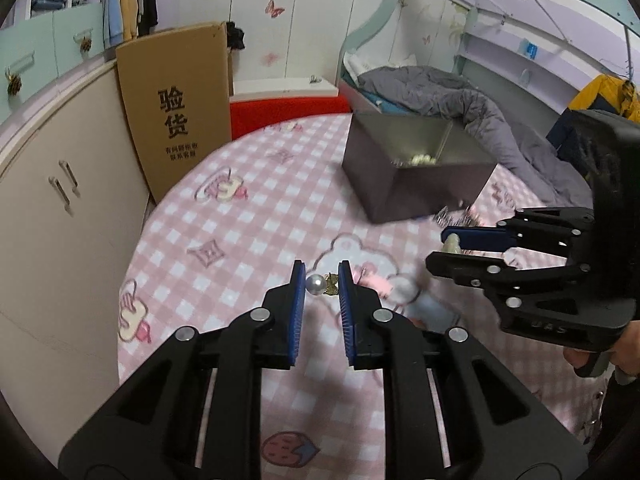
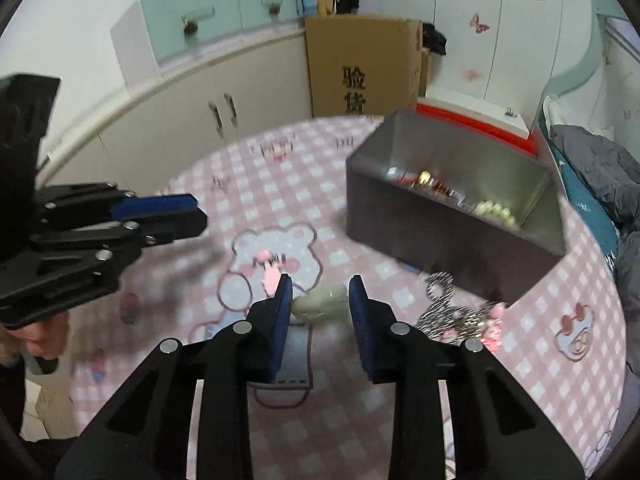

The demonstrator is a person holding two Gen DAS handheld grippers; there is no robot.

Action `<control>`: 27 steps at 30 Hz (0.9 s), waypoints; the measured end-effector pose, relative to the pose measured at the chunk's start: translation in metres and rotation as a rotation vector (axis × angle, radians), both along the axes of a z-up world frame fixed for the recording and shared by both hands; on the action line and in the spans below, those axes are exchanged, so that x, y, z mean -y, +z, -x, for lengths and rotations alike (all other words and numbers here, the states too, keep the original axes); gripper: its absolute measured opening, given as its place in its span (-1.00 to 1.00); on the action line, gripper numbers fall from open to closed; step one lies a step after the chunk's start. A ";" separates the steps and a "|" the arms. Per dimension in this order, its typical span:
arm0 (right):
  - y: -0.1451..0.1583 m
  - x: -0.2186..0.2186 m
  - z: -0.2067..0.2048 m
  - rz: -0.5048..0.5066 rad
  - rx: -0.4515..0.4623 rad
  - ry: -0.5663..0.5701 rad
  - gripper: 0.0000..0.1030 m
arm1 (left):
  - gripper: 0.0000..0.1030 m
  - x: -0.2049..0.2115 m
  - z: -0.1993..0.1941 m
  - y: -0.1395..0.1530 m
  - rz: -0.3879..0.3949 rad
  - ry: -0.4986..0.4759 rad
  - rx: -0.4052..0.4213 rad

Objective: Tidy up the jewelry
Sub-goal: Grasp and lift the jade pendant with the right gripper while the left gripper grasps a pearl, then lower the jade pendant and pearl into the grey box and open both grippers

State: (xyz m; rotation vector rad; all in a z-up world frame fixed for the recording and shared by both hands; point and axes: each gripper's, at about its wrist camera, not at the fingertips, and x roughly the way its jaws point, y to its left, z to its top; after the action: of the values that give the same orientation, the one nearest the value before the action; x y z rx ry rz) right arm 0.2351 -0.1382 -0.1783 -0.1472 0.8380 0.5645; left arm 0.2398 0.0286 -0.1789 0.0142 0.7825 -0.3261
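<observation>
My left gripper [image 1: 322, 286] is shut on a pearl-and-gold earring [image 1: 320, 284], held above the pink checked tablecloth [image 1: 240, 240]. My right gripper [image 2: 320, 300] is shut on a pale cream bracelet [image 2: 320, 302], also above the cloth. It shows in the left wrist view [image 1: 450, 246] at the right, with the bracelet's end [image 1: 453, 242] at its tips. A grey open box [image 2: 452, 216] stands at the far right, holding pearl beads [image 2: 496, 212] and gold pieces [image 2: 424, 178]. A heap of silver chains [image 2: 444, 312] lies in front of the box.
A tall cardboard box [image 1: 176, 108] leans on the cupboards at the table's far left edge. A red-and-white box [image 1: 288, 108] sits behind the table. A bed with a grey quilt [image 1: 460, 100] lies to the right.
</observation>
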 end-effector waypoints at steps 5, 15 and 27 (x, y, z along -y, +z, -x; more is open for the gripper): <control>0.042 0.019 0.003 -0.076 0.064 -0.030 -0.48 | -0.68 0.015 -0.009 0.029 0.005 -0.031 0.066; 0.114 0.067 -0.014 -0.140 0.202 -0.107 -0.48 | -0.68 0.053 -0.045 0.079 0.038 -0.102 0.155; 0.101 0.093 -0.073 -0.186 0.117 -0.222 0.15 | 0.09 0.083 -0.096 0.088 0.090 -0.116 0.095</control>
State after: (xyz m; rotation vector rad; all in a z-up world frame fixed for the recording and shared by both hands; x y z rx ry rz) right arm 0.3081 -0.2308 -0.0768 0.0821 0.6742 0.4182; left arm 0.3354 -0.0540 -0.0907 -0.0094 0.6738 -0.4678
